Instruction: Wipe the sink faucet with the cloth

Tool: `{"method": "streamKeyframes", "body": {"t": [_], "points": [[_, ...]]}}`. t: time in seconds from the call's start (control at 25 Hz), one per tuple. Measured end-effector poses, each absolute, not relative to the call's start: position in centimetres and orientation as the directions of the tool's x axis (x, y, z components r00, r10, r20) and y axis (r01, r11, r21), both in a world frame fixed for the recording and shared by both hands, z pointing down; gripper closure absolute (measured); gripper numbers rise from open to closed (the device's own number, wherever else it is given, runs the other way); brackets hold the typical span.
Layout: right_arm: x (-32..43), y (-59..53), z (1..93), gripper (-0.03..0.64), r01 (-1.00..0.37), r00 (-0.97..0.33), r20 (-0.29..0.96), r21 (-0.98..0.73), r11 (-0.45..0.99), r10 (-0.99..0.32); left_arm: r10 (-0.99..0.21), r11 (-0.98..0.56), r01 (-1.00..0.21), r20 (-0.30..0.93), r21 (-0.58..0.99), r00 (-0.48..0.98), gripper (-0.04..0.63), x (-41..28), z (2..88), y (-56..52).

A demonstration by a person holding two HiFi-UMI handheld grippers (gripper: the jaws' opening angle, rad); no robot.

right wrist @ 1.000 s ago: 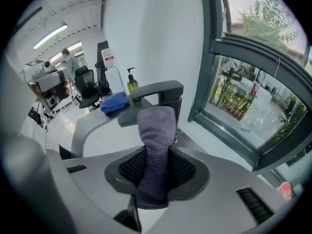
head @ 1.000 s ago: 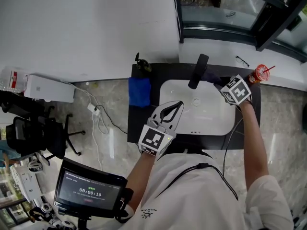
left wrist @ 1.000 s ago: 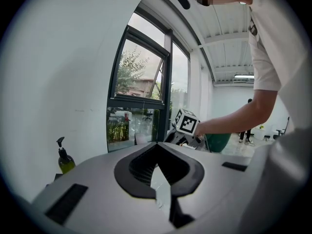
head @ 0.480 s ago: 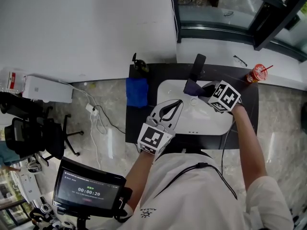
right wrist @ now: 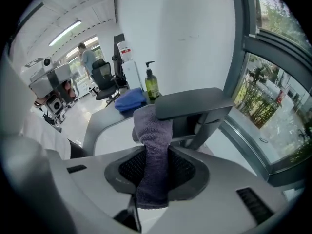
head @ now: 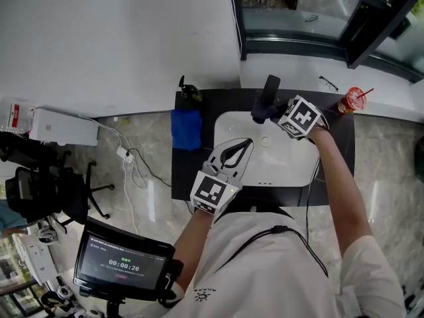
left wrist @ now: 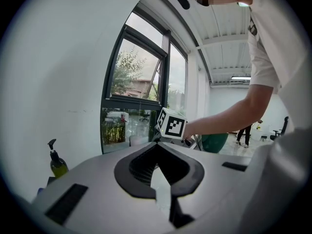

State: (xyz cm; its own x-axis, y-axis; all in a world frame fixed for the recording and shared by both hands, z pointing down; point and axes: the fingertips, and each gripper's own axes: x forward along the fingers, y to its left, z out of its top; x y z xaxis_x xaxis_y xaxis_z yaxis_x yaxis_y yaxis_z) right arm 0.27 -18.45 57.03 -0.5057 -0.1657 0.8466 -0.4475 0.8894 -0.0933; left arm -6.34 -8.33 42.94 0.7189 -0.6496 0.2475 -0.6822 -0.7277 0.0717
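Right tool [head: 273, 114] shifted left, purple cloth [right wrist: 153, 150] now at faucet [head: 270, 88]

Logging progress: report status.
Left gripper shut, empty, at white sink edge. Right gripper shut on purple-grey cloth, against dark grey faucet. Nothing in the way.

In the head view, the marker cube [head: 301, 118] hides the jaws of the right claw [head: 273, 114]. The grey-purple towelling cloth [right wrist: 153, 155] covers one end of the dark flat-topped sink faucet [right wrist: 192, 104]. The person's white-shirted torso [head: 265, 270] masks the near edge of the black worktop [head: 185, 171].
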Motion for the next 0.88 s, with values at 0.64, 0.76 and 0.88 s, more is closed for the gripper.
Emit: {"method": "streamKeyframes", "body": {"t": [0.64, 0.76, 0.88], "points": [[6.2, -21.4, 58.0, 0.5, -0.688, -0.457, 0.785, -0.014, 0.725, -0.419, -0.66, -0.724, -0.686, 0.22, 0.067, 0.718, 0.601, -6.7, 42.9, -8.6], [9.1, -21.2, 59.4, 0.5, -0.736, -0.417, 0.8, -0.019, 0.677, -0.431, -0.668, -0.714, -0.698, 0.247, 0.056, 0.702, 0.601, -7.2, 43.1, -8.7], [11.3, -21.3, 61.5, 0.5, -0.75, -0.353, 0.836, 0.015, 0.661, -0.42, -0.671, -0.71, -0.702, 0.251, 0.055, 0.698, 0.601, -7.3, 42.9, -8.7]]}}
